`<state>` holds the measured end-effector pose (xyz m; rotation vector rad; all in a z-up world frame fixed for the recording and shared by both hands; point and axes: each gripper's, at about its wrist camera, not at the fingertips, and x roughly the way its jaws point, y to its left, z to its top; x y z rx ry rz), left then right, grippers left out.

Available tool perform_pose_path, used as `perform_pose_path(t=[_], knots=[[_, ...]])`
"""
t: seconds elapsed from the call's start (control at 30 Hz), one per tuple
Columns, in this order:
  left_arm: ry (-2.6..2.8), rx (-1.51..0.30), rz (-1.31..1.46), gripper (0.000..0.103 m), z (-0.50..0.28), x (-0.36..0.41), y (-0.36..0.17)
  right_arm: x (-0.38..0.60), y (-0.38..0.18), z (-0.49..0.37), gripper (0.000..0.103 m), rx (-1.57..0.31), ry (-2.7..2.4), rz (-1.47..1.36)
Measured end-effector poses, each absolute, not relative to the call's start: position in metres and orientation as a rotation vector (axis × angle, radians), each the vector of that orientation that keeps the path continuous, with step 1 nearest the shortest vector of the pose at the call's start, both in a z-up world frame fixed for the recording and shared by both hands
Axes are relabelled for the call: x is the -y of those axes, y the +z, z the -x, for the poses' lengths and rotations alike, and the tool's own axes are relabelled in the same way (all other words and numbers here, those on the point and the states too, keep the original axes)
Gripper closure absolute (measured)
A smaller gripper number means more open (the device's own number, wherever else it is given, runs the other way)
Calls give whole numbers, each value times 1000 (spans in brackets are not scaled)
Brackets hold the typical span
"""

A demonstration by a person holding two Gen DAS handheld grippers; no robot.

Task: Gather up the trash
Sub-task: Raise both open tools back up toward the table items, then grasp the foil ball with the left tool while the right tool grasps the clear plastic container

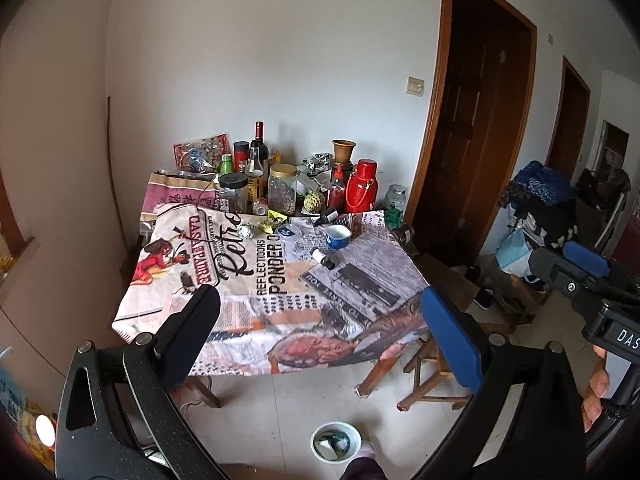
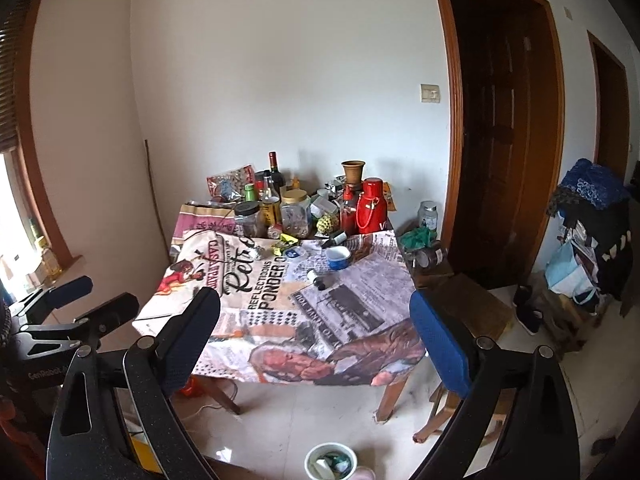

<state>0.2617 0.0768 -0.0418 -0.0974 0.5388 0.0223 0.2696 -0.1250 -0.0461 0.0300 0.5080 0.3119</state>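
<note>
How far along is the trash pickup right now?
Partly started: the white bin on the floor already holds some scraps. Nothing is in hand; the left gripper and right gripper are both open and empty, short of the table. Still on the tablecloth: the foil ball and yellow wrapper.

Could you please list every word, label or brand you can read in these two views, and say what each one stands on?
"CASA del PADRE": tablecloth, left panel.
"Retro": tablecloth, script beside it.
"REFLECTIONS" and "PONDER O": tablecloth, middle.
"DAS", cut off: right gripper body.
"GenRobot", then blurred: left gripper body.
Tablecloth newsprint, pink sack characters, bottle and jar labels: too small or blurred to read.
</note>
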Motion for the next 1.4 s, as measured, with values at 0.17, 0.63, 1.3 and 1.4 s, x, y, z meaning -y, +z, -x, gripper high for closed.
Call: perform_pose_path(t=[0.17, 0.63, 1.3, 1.4], knots=[[39, -550, 94, 2, -330, -60, -40, 141, -46, -326, 8, -513, 323, -34], [155, -588, 171, 2, -460, -48, -41, 178, -47, -466, 8, -574, 395, -12], [238, -722, 227, 2, -638, -218, -97, 89, -104, -613, 8, -782, 318, -51], [244, -785, 236, 2, -669, -243, -127, 72, -134, -646, 8, -856, 285, -46]])
